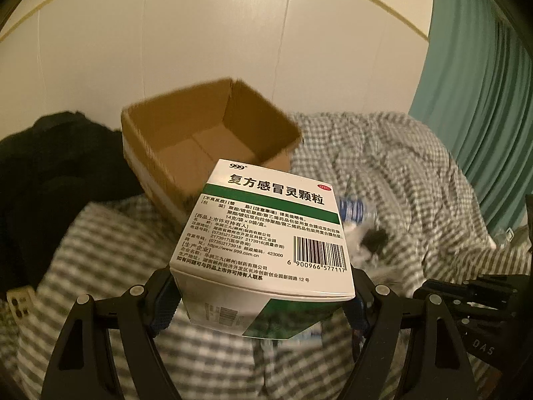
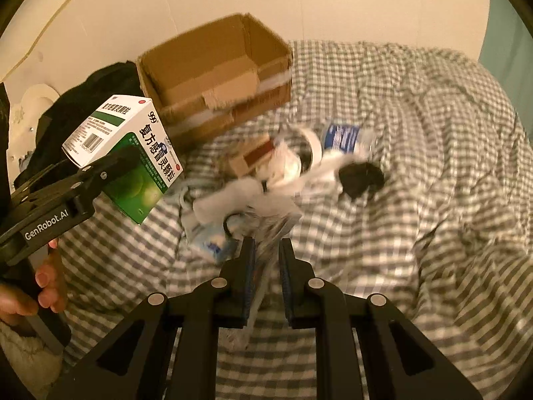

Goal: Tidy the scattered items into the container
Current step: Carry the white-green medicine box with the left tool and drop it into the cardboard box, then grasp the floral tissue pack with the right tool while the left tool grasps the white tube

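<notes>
My left gripper (image 1: 260, 296) is shut on a white and green medicine box (image 1: 266, 230) and holds it in the air in front of the open cardboard box (image 1: 213, 133). The same medicine box (image 2: 126, 146) and cardboard box (image 2: 216, 76) show in the right wrist view. My right gripper (image 2: 267, 253) is nearly closed on a thin clear plastic packet (image 2: 266, 233) at the near edge of a pile of scattered items (image 2: 283, 173) on the checked bedsheet (image 2: 416, 183). The pile holds white wrappers, a blue-labelled bottle (image 2: 343, 138), a small brown carton (image 2: 253, 156) and a black object (image 2: 361, 175).
Black clothing (image 1: 56, 173) lies left of the cardboard box against the white wall (image 1: 233, 33). A teal curtain (image 1: 483, 116) hangs at the right. The bedsheet is rumpled and raised at the right side. A hand (image 2: 30, 293) holds the left gripper's handle.
</notes>
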Action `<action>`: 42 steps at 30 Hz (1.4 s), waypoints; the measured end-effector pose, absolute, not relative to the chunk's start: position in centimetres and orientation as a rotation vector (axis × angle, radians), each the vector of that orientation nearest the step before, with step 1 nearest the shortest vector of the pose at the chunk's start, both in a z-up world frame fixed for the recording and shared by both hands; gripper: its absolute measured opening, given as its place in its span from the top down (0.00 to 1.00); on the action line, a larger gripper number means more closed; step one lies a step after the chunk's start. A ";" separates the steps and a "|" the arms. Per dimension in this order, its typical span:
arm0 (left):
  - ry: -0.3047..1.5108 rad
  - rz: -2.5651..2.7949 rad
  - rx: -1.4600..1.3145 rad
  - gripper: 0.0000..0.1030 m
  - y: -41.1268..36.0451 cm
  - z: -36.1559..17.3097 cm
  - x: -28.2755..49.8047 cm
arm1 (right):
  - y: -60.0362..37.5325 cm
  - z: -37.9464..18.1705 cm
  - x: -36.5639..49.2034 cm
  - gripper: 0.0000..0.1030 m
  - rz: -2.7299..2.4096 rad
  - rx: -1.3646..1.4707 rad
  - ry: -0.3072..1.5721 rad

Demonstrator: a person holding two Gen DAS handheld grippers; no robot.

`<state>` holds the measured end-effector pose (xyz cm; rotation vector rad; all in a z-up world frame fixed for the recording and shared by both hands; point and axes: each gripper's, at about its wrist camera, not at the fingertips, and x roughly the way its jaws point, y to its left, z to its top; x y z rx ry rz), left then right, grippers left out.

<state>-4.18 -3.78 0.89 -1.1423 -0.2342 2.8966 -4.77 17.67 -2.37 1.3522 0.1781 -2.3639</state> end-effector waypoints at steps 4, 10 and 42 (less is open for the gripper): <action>-0.233 2.923 -1.074 0.20 -5.0 2.9 -6.8 | 16.9 -0.5 -7.0 0.86 -2.397 1.292 0.196; -0.225 2.969 -0.965 0.20 -7.6 5.4 -11.6 | 14.2 3.1 -11.4 0.86 -2.439 1.179 0.195; 0.090 2.633 -1.323 0.00 -0.9 -3.5 -14.7 | 18.8 -3.1 -10.4 0.28 -2.476 1.586 0.110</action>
